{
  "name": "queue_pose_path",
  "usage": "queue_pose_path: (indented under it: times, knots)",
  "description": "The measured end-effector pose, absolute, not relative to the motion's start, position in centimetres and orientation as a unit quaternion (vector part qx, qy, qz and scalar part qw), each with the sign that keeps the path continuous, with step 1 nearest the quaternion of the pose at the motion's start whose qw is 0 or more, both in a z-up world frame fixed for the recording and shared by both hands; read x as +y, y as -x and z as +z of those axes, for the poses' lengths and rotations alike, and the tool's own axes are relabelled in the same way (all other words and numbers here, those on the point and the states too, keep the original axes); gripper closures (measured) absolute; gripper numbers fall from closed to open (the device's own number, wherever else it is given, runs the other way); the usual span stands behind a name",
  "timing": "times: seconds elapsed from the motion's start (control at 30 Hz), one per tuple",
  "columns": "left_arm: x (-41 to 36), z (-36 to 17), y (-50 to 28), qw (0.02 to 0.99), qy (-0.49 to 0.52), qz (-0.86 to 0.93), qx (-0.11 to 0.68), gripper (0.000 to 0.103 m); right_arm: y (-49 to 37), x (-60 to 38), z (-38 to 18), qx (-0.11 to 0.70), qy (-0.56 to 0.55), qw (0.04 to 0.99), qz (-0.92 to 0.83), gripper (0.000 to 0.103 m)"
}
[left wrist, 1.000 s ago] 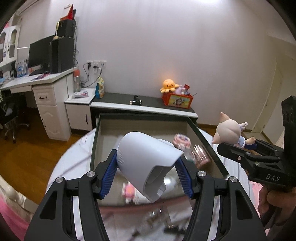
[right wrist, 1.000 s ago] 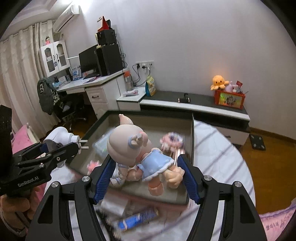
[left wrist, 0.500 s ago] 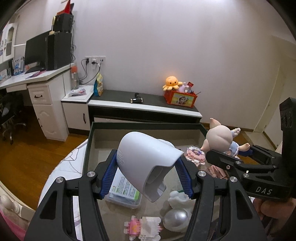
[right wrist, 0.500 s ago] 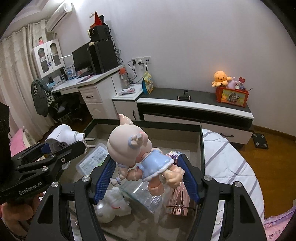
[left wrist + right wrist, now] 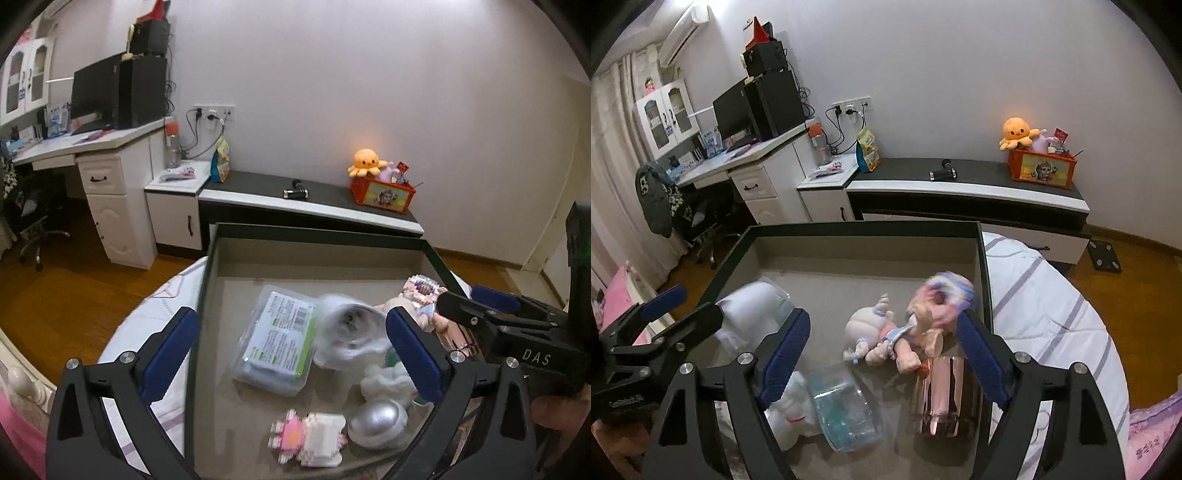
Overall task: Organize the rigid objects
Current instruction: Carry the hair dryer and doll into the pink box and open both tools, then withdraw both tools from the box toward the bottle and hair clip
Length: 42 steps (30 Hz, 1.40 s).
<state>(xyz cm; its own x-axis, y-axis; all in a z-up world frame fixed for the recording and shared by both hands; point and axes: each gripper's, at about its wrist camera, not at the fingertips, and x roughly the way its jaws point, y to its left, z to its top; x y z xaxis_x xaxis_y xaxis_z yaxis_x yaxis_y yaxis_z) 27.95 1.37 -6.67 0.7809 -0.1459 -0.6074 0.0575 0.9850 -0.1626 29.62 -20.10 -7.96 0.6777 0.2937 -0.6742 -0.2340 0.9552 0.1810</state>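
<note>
A dark-rimmed storage box (image 5: pixel 314 233) (image 5: pixel 864 226) sits on the bed below both grippers. My left gripper (image 5: pixel 291 349) is open and empty; the white plug-in device (image 5: pixel 349 328) lies blurred in the box below it, next to a green-labelled pack (image 5: pixel 277 339). My right gripper (image 5: pixel 882 358) is open and empty; the pig doll in a blue dress (image 5: pixel 882 334) lies in the box between its fingers. In the right wrist view the white device (image 5: pixel 750 306) shows by the left gripper's fingers.
The box also holds a pink metallic cup (image 5: pixel 942 395), a silver dome (image 5: pixel 376 422), a pink-white block figure (image 5: pixel 310 439), a white plush (image 5: pixel 388 384) and a clear plastic item (image 5: pixel 842 402). Striped bedding (image 5: pixel 1045 314) surrounds the box. A low cabinet (image 5: pixel 314 205) stands behind it.
Both grippers have opened. The white device has dropped from the left gripper and the pig doll from the right gripper into the box.
</note>
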Motion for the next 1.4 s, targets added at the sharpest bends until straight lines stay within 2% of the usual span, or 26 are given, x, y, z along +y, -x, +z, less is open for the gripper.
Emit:
queue_pose_path:
  times: [0.13,0.23,0.93,1.4]
  knots:
    - [1.9,-5.8,-25.7,0.943,0.072,-0.050,0.320,0.000,-27.9,-20.3,-7.4,0.376,-0.033,0.919,0.113,0.017]
    - [2.1,-5.1,-23.7,0.946,0.074,-0.050,0.313,0.000,-26.2,-20.9,-7.0,0.371,-0.043,0.921,0.111,0.000]
    - [1.4,-2.0,-11.7,0.953,0.073,-0.056,0.288,0.000,-13.0,-22.4,-2.8,0.309,-0.065,0.940,0.130,0.000]
    - [1.3,-2.4,-6.9,0.951,0.067,-0.044,0.298,0.000,-7.0,-23.4,-3.9,0.311,-0.071,0.939,0.129,0.000]
